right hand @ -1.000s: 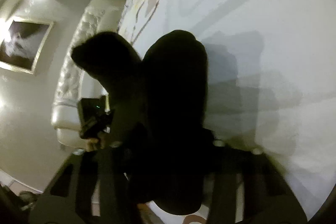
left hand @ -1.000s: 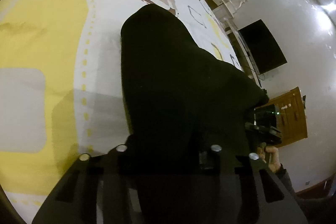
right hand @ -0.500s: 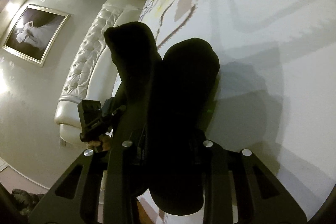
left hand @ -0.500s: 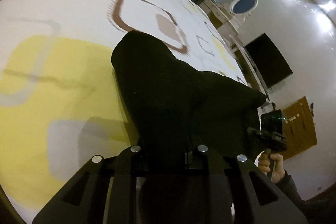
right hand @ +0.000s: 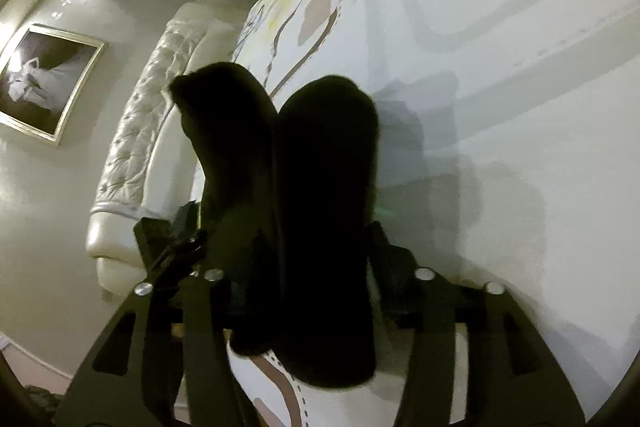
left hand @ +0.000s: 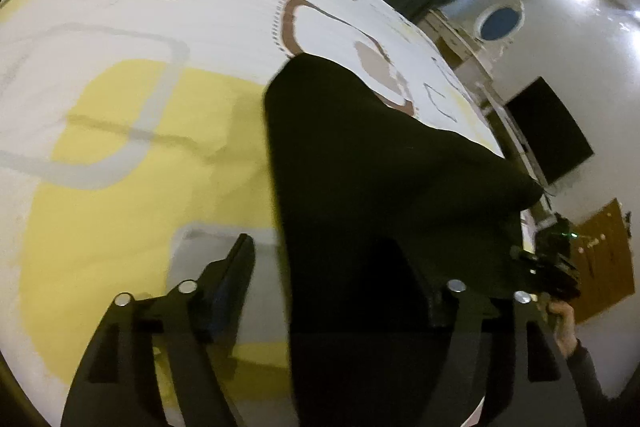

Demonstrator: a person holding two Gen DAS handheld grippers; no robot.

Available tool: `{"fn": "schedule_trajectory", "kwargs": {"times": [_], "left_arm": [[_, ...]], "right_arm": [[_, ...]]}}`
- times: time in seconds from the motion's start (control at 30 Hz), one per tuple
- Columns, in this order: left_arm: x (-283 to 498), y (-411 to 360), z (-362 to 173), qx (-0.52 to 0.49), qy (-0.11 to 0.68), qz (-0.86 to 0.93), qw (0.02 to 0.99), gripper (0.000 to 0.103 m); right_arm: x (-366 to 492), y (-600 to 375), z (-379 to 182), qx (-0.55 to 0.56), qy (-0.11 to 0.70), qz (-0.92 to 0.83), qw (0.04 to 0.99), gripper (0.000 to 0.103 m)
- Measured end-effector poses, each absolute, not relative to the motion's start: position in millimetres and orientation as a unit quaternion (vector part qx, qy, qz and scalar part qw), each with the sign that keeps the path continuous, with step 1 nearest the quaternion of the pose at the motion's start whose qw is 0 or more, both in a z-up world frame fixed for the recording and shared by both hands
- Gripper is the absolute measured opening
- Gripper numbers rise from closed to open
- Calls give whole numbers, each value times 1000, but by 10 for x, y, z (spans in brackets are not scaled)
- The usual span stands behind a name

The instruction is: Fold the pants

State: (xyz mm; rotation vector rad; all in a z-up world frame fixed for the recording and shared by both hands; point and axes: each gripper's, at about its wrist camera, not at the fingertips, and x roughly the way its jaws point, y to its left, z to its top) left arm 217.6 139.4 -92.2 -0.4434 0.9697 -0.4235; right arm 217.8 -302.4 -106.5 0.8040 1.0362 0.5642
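Item: pants (left hand: 384,187), black, one garment, lying on a bed (left hand: 132,155) whose cover is white with yellow, grey and brown rounded squares. Handling, as judged: soft, limp and light; no stiffness, so any unsupported part will sag and drag; a thick matte fabric that should not slip from a firm pinch; not fragile. Best taken at an outer edge or corner of a fold, through all layers at once, one grip at each end so the fold line stays straight. Position: in the left wrist view the cloth runs as a broad dark band up the bed, away from the camera. Left gripper (left hand: 344,267): jaws spread wide; the left finger (left hand: 232,279) stands clear over the yellow patch, apart from the cloth, while the other finger is lost against the black fabric; whether it touches cannot be told. Right gripper (right hand: 304,259): jaws also spread wide, with two rounded black lobes of the pants (right hand: 320,187) rising between the fingers, near the bed's edge by the white tufted headboard (right hand: 152,131); no pinch visible, contact unclear.
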Motion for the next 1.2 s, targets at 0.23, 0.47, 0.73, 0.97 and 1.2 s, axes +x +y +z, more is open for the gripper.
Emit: {"fn": "schedule_trajectory", "kwargs": {"times": [0.23,0.47,0.73,0.97,1.2], "left_arm": [[1819,1428,-795,-165,442,-132,872,78],[1321,1233,-609,-95,409,-77,904,78],[991,910,-532,-66,386,-45,919,78],[849,670,-519,-31,383,-43,922,78],[814,642,-550,-33,390,-38,919,78]], "right_arm": [[1710,-3065,-769,291,467,165,818,66],[1176,-2698,-591,185,459,75,866,79],[841,-1969,-535,81,446,61,889,88],[790,-1751,-507,84,454,65,884,89],[756,-1765,-469,82,454,62,885,89]]}}
